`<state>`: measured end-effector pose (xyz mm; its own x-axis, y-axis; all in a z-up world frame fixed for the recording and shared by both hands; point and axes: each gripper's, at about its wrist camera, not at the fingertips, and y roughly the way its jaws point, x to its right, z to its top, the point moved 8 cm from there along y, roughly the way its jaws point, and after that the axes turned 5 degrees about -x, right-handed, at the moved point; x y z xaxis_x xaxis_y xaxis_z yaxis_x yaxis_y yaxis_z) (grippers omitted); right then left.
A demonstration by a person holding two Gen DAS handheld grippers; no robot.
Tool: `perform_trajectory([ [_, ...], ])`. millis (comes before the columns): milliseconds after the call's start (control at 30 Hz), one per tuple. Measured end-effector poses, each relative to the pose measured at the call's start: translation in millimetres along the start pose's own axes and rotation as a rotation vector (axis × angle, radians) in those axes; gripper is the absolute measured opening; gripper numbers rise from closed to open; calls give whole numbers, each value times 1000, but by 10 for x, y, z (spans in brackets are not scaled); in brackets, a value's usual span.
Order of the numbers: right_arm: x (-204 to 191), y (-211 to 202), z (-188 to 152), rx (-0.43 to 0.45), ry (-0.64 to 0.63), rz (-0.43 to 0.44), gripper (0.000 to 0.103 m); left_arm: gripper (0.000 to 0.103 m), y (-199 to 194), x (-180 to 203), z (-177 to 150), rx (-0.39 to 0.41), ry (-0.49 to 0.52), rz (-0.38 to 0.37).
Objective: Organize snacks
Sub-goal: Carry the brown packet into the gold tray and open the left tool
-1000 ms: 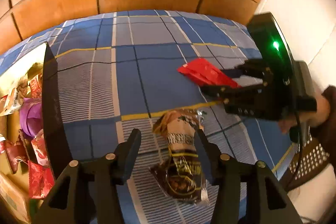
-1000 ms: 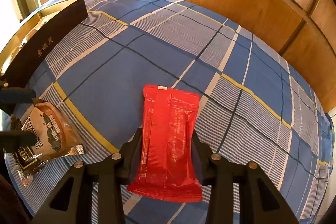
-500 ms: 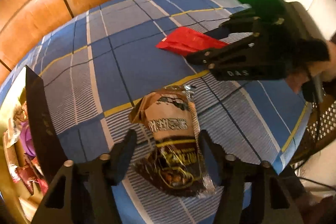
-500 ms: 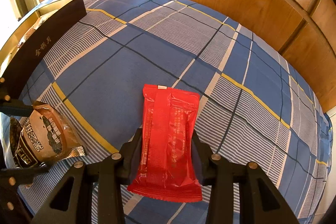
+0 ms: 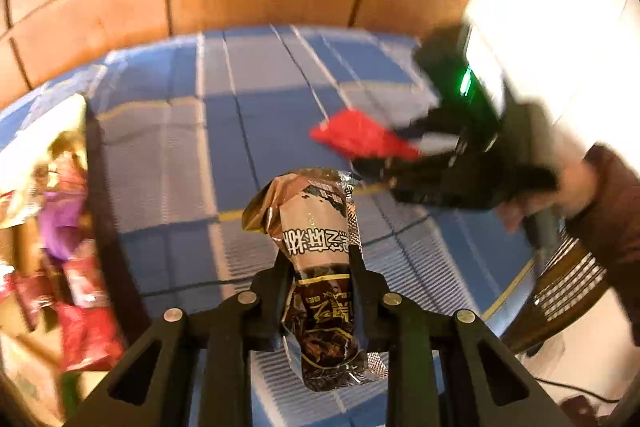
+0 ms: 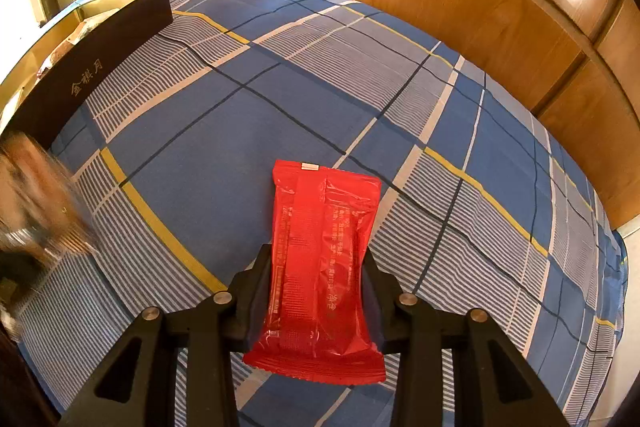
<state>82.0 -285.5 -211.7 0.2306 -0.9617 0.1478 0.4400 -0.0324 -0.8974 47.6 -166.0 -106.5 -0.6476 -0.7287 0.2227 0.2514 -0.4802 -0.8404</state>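
Two handheld claws work over a table covered with a blue plaid cloth (image 6: 256, 163). The left claw (image 5: 318, 283) has just closed its jaws and now pinches a brown snack packet (image 5: 316, 251), which stands up between them above the cloth. The right claw (image 6: 316, 279) clamps a red snack packet (image 6: 324, 259) by its sides, near the middle of the table. A dark open box (image 6: 100, 55) holding more snacks sits at the table's left edge.
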Motion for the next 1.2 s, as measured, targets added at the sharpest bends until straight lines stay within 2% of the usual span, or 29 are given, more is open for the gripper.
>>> perform_trajectory([
  [200, 2, -6, 1, 5, 3, -5, 40, 26, -543, -420, 43, 119, -112, 69],
  [300, 8, -5, 7, 6, 8, -2, 40, 26, -766, -844, -7, 159, -224, 123],
  [400, 13, -9, 4, 8, 12, -2, 40, 26, -1016, -1380, -151, 196, -367, 211],
  [467, 13, -8, 6, 7, 15, 1, 40, 26, -1158, -1816, -302, 209, -512, 253],
  [567, 12, -9, 7, 8, 18, 0, 40, 26, -1231, -2314, -548, 191, -685, 302],
  [633, 12, -6, 9, 9, 20, 0, 40, 26, -1234, -2567, -663, 190, -780, 302],
  [733, 14, -3, 8, 9, 25, 3, 40, 26, -1127, -2791, -746, 169, -872, 304],
  [867, 15, -2, 13, 10, 29, 3, 40, 29, -866, -2936, -801, 141, -1008, 231],
  [933, 17, -1, 14, 10, 29, 4, 40, 33, -750, -2908, -804, 121, -1021, 203],
  [1000, 19, 0, 14, 11, 30, 5, 40, 45, -713, -2825, -792, 110, -1001, 182],
  [1033, 20, 0, 14, 11, 29, 7, 40, 48, -722, -2788, -782, 114, -978, 192],
  [1200, 23, 1, 15, 11, 26, 8, 40, 49, -893, -2710, -848, 116, -875, 333],
])
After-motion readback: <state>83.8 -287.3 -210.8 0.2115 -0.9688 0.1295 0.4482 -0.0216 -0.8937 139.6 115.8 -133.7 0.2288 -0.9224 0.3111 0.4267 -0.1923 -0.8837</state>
